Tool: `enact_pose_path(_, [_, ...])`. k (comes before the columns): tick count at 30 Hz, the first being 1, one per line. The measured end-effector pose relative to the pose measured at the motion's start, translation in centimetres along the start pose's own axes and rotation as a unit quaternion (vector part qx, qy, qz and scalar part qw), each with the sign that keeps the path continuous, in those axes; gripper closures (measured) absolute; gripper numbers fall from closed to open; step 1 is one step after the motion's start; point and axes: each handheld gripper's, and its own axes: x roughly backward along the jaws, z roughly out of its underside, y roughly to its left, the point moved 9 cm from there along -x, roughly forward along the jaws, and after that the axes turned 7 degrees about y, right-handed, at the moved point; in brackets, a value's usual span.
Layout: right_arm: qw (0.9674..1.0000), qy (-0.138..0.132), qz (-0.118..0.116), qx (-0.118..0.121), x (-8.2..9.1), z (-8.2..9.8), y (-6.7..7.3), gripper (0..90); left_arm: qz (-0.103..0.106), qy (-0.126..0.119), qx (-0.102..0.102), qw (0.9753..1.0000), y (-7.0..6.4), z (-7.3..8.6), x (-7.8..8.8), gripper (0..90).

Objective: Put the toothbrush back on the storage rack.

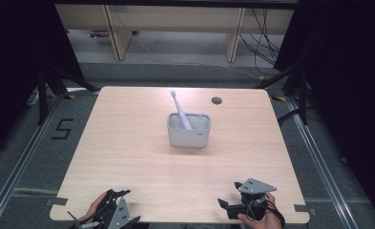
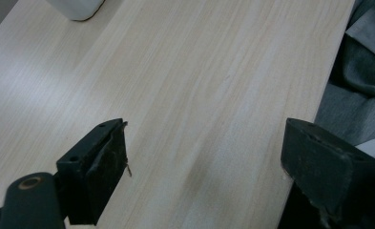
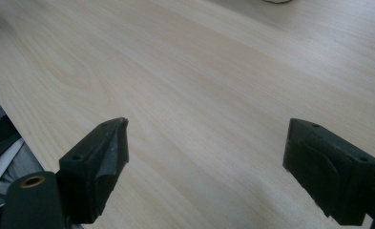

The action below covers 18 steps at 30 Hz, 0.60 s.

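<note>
A white toothbrush (image 1: 180,110) leans in a grey rectangular holder (image 1: 189,130) at the middle of the light wooden table (image 1: 128,157). A corner of that holder (image 2: 78,8) shows at the top left of the left gripper view. My left gripper (image 1: 124,206) sits at the table's front left edge, held by a hand, jaws wide apart over bare wood (image 2: 205,157). My right gripper (image 1: 229,194) rests at the front right, its jaws also spread wide over bare wood (image 3: 206,157). Nothing lies between either pair of jaws.
A round cable hole (image 1: 216,100) sits near the table's far right. Grey floor, a taped "5" mark (image 1: 62,128) at the left, wooden furniture legs and cables lie beyond the table. Grey cloth (image 2: 357,90) shows past the table's near edge.
</note>
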Motion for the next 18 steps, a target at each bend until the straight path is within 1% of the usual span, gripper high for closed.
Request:
enact_pose_path(2, [1.0,0.001,0.0,-0.002,0.01,0.07,0.01,16.3,0.0,0.002,-0.001,1.0,0.01,0.03,0.0,15.3])
enact_pose_path(3, [1.0,0.002,0.001,0.002,0.06,0.15,-0.05,16.3,-0.011,0.001,0.0,0.9999,0.11,0.0,-0.07,15.3])
enact_pose_path(4, [1.0,0.002,0.001,0.002,0.06,0.15,-0.05,16.3,-0.011,0.001,0.0,0.9999,0.11,0.0,-0.07,15.3])
enact_pose_path(5, [1.0,0.001,0.004,0.003,0.1,0.17,-0.11,16.3,-0.007,0.001,0.0,1.0,0.09,0.01,-0.06,15.3])
enact_pose_path(6, [1.0,0.001,0.0,0.002,0.08,0.22,-0.04,16.3,-0.008,0.001,0.0,1.0,0.1,0.01,-0.06,15.3])
enact_pose_path(7, [1.0,0.004,-0.007,-0.002,0.14,0.35,0.11,16.3,0.0,0.001,0.0,1.0,0.01,0.03,0.02,15.3])
enact_pose_path(10, [1.0,0.005,-0.002,-0.001,0.21,0.46,0.05,16.3,0.001,0.002,0.0,1.0,0.01,0.04,0.03,15.3])
enact_pose_path(11, [1.0,0.004,-0.002,-0.003,0.25,0.51,0.07,16.3,0.003,0.007,-0.002,1.0,0.0,0.09,0.07,15.3])
enact_pose_path(12, [1.0,0.003,-0.002,0.002,0.26,0.51,0.02,16.3,-0.008,0.002,0.0,1.0,0.11,0.02,-0.06,15.3])
enact_pose_path(13, [1.0,0.007,-0.004,-0.006,0.31,0.61,0.15,16.3,-0.001,0.003,0.0,1.0,0.05,0.04,0.0,15.3])
enact_pose_path(14, [0.9999,0.006,-0.007,-0.008,0.37,0.63,0.24,16.3,0.0,0.001,0.001,1.0,0.02,0.02,0.03,15.3])
enact_pose_path(15, [1.0,0.003,-0.002,0.0,0.37,0.58,0.07,16.3,0.0,0.001,0.001,1.0,0.02,0.02,0.03,15.3])
enact_pose_path(18, [1.0,0.004,-0.007,-0.001,0.39,0.64,0.15,16.3,0.002,0.002,0.0,1.0,-0.02,0.05,0.05,15.3])
